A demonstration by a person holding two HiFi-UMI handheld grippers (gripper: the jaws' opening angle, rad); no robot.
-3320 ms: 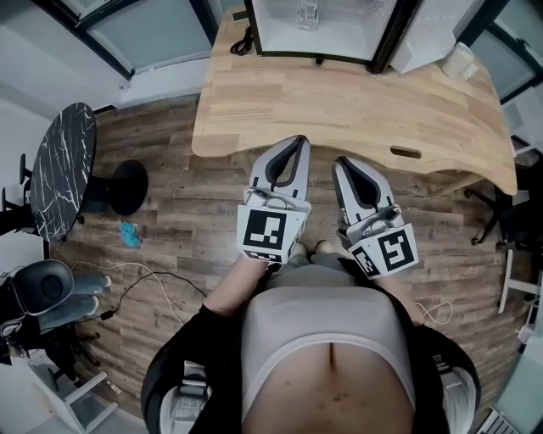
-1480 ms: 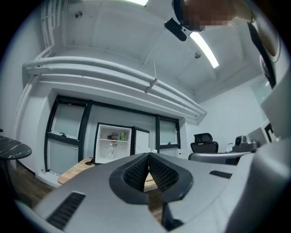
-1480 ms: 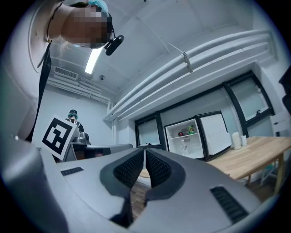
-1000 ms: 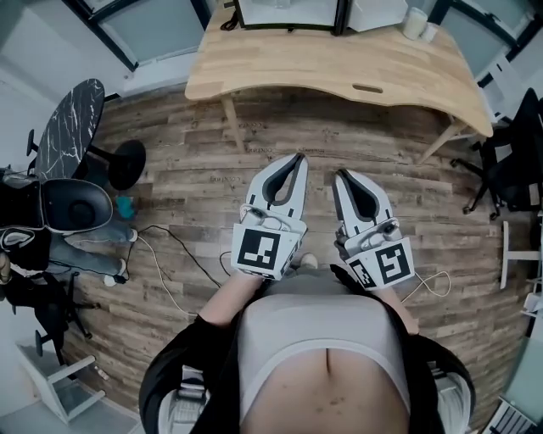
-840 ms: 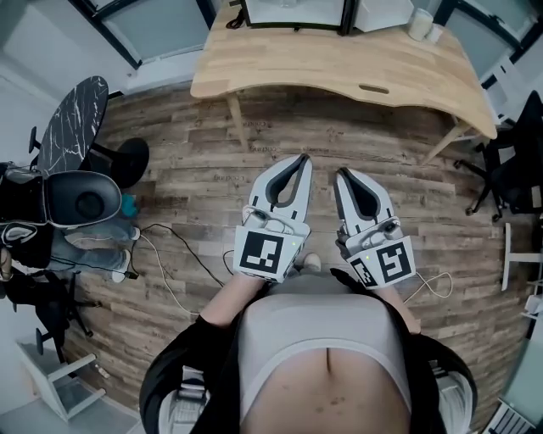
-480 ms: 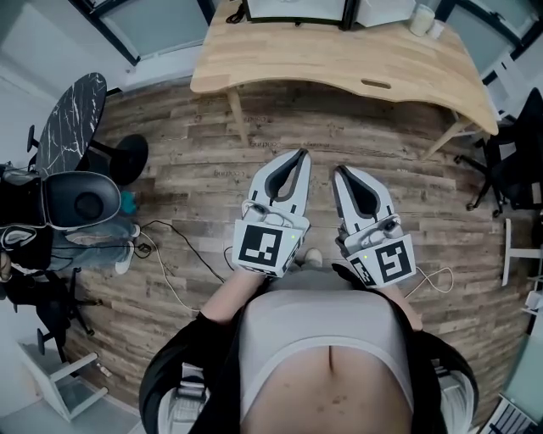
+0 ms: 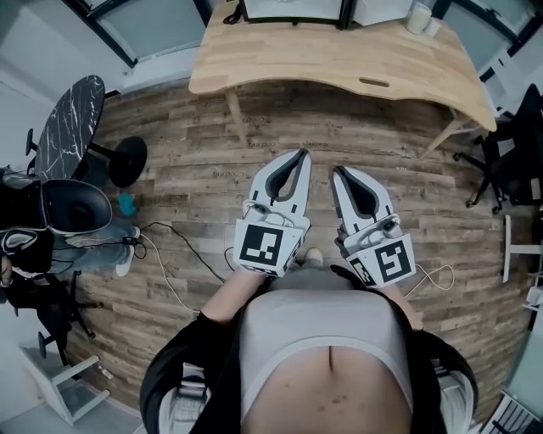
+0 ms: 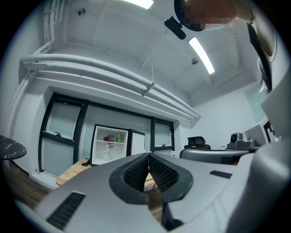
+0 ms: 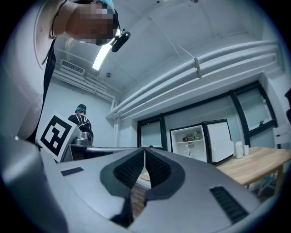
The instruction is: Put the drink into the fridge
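Note:
The small fridge [image 8: 97, 146] stands open on the far wooden table [image 7: 339, 59], its door [image 8: 137, 143] swung to the right. A clear drink bottle [image 8: 107, 151] stands on its lower level, with cans on the shelf above. The right gripper view shows the same fridge [image 9: 179, 145] and bottle [image 9: 187, 152]. Both grippers hang side by side in front of the person's belly, over the plank floor and well short of the table. My left gripper [image 7: 301, 156] is shut and empty. My right gripper [image 7: 337, 173] is shut and empty too.
White cups [image 7: 417, 17] stand on the table's right end. A black marble round table [image 7: 64, 127], a grey chair [image 7: 72, 208] and loose cables [image 7: 170, 254] are at the left. A black office chair [image 7: 517, 161] is at the right. A person in black [image 9: 81, 120] stands off to one side.
Over three seconds the person has backed away from the table and fridge. In the last second the view hardly shifts, and both grippers stay shut in the same place.

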